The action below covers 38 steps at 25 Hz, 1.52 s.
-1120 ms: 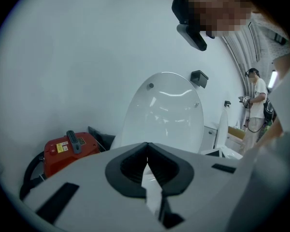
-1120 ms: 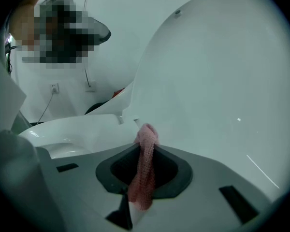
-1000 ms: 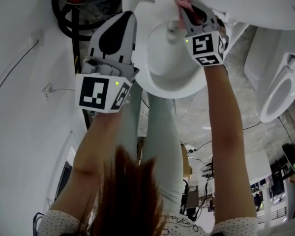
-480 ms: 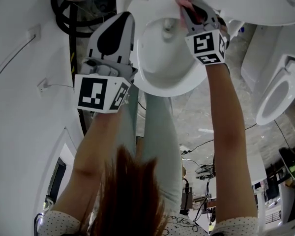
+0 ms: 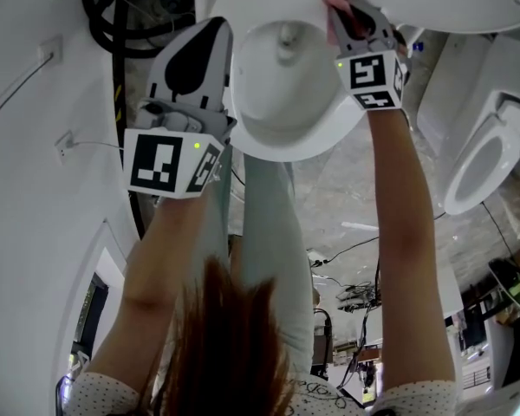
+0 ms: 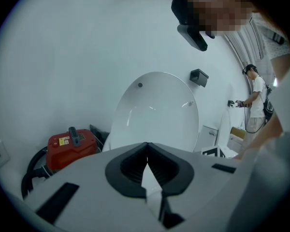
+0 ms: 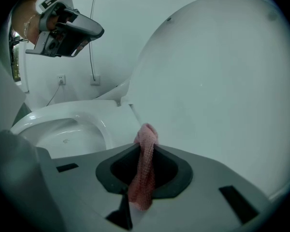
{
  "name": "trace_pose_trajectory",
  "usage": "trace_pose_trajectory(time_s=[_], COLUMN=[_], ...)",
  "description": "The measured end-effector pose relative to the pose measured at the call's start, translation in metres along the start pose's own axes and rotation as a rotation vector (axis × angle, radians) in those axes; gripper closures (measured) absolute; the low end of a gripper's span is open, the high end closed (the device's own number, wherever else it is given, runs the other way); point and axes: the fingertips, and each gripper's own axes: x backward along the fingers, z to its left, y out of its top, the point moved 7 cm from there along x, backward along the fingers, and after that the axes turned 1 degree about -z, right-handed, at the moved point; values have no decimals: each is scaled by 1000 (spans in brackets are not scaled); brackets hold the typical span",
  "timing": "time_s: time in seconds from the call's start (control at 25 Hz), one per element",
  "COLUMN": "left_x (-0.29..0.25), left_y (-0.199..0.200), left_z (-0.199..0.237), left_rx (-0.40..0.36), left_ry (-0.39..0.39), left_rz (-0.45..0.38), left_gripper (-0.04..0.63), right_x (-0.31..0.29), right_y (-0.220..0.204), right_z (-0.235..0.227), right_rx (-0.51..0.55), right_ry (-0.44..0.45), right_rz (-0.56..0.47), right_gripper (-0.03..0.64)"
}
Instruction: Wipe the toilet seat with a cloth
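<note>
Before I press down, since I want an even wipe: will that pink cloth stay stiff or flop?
Probably floppy: the pink cloth folds and droops where the right gripper pinches it. Its knit-looking texture likely grips rather than slips. It looks light, so it may bunch when pushed along the toilet seat.

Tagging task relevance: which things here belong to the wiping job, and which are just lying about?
Job: pink cloth, clamped in right gripper; toilet seat; raised lid.
Lying about: red machine; black hose; second toilet.
</note>
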Motion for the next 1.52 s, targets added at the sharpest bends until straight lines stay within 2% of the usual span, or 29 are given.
trace_pose_trajectory(time_s=[0.48,0.8,1.12,1.2,1.52], left_x=[5,8,14,15,22], left_y=[-5,-10,-14,-15,-19], left_z=[-14,-25,-35,-37,-42], left_rx=[-4,-8,-12,-14,-13], left_ry=[-25,-38,-50,-51,-57], left_rz=[6,6,8,9,14], left_gripper=[591,591,591,591,591], right_x=[22,38,48,51,64], right_y=[-24,-41,-51,-55,-62], right_z=[-7,-12,-13,-13,-7], right_rx=[-19,-126,-175,-156,66], right_ry=[-52,-83,-101,-93,32], right_rz=[29,32,34,30,22], right_gripper=[552,554,554,555,558])
